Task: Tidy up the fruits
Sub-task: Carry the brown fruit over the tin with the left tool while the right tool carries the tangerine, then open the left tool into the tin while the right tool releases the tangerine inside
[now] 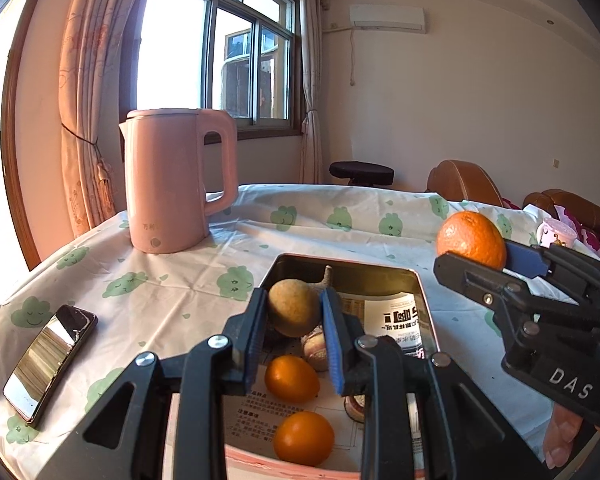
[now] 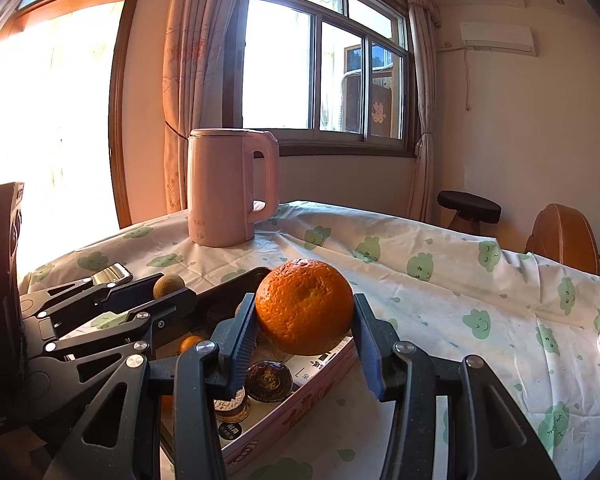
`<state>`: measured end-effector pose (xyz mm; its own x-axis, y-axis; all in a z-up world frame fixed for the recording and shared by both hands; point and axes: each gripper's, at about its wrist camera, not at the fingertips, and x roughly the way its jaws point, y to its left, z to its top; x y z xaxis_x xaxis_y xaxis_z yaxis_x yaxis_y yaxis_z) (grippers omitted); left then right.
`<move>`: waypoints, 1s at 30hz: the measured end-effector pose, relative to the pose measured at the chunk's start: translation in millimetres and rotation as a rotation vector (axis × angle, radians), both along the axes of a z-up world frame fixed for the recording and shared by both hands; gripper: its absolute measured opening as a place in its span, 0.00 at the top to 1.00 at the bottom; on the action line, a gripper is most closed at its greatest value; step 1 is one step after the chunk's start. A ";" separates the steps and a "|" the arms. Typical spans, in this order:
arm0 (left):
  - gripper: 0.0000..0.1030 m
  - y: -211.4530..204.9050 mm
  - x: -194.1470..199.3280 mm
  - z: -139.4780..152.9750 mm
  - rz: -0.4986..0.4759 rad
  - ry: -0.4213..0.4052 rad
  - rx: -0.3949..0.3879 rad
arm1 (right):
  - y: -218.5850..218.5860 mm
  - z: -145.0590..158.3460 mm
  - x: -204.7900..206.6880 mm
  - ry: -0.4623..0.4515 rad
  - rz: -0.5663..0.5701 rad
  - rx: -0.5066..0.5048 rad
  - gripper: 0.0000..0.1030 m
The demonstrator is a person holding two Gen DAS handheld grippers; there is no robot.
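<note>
Right now my left gripper (image 1: 294, 312) is pinching a small tan-brown round fruit with a rough skin (image 1: 294, 308) above the far part of the rectangular metal tin with pink sides (image 1: 426, 300), and my right gripper (image 2: 304, 312) is clamped on a large dimpled orange (image 2: 305, 306) over the tin's right edge.

My worry is the orange: it is wide and round, and the pads hold it low on its sides, so a tilt or a quick swing could roll it out onto the white tablecloth printed with green clouds (image 2: 440, 280) and off the table. The brown fruit is hard and small; too little pressure and it drops onto the two small smooth oranges (image 1: 292, 378) lying in the near part of the tin. My two grippers are also close together over the tin, so they could knock each other.

From the left wrist I see the inside of the tin: the two small oranges, printed paper, and a dark glossy phone (image 1: 48, 364) lying to the near left. From the right wrist I see instead the tin's pink outer wall and dark round packets (image 2: 269, 380) at its near end.
</note>
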<state>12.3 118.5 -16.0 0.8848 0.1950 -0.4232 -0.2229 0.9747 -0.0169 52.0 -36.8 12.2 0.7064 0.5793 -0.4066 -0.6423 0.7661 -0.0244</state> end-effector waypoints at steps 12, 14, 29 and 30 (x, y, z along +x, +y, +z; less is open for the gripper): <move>0.72 16.3 8.3 -4.7 0.024 0.037 -0.015 | 17.6 -8.8 9.7 0.034 0.001 -0.024 0.53; 0.72 18.2 10.4 -5.6 0.020 0.045 -0.024 | 20.0 -12.7 14.7 0.052 -0.004 -0.029 0.53; 0.72 25.0 27.7 -16.0 -0.013 0.142 -0.085 | 37.3 -41.4 45.5 0.199 -0.017 -0.101 0.53; 0.72 24.7 28.2 -16.5 -0.012 0.147 -0.084 | 39.2 -43.4 47.8 0.214 -0.016 -0.112 0.53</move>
<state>40.6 143.1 -32.5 0.8143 0.1430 -0.5626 -0.2168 0.9740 -0.0663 99.8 2.4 -31.3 0.6062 0.5118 -0.6088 -0.6298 0.7764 0.0257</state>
